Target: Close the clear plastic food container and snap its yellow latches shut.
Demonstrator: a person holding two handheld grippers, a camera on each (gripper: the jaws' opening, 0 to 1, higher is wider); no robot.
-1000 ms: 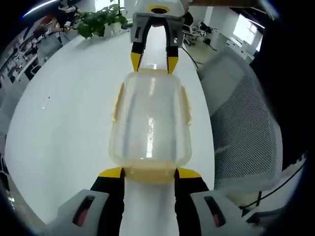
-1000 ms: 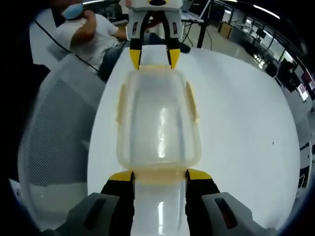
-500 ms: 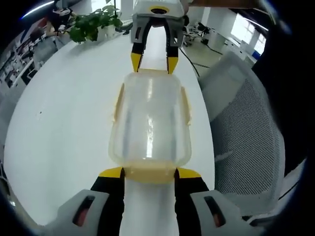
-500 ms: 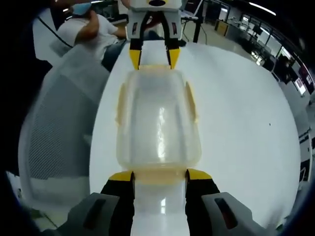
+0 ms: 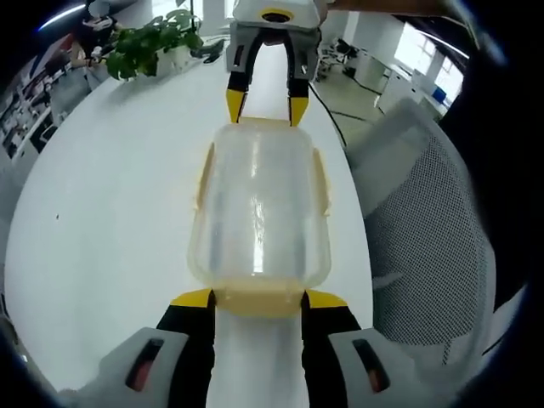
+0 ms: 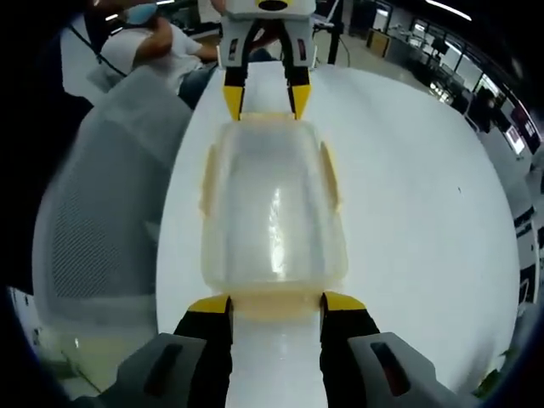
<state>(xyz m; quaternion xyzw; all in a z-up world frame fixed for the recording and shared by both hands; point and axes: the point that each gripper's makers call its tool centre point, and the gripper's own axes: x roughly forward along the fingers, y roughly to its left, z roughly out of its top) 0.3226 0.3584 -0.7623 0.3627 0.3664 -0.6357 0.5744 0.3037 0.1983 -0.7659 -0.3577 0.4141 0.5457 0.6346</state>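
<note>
The clear plastic container (image 5: 259, 212) stretches lengthwise between my two grippers above the white table (image 5: 102, 195). Pale yellow latches (image 5: 321, 183) run along its long sides. My left gripper (image 5: 259, 299) is shut on the yellow latch at the near end. At the far end, my right gripper (image 5: 265, 109) clasps the other latch between its yellow fingertips. The right gripper view gives the mirror picture: the container (image 6: 274, 212) runs from my right gripper (image 6: 276, 304), shut on its end latch, to the left gripper (image 6: 263, 102) beyond. Whether the side latches (image 6: 206, 183) are snapped down I cannot tell.
A grey mesh office chair (image 5: 425, 238) stands close beside the table's edge, also seen as the chair (image 6: 102, 212) in the right gripper view. A potted plant (image 5: 153, 42) sits at the table's far end. A seated person (image 6: 161, 51) is behind the table.
The background has slid sideways in both views while the container stays fixed between the jaws; both hands have swung together with it. Both grips are unchanged.
</note>
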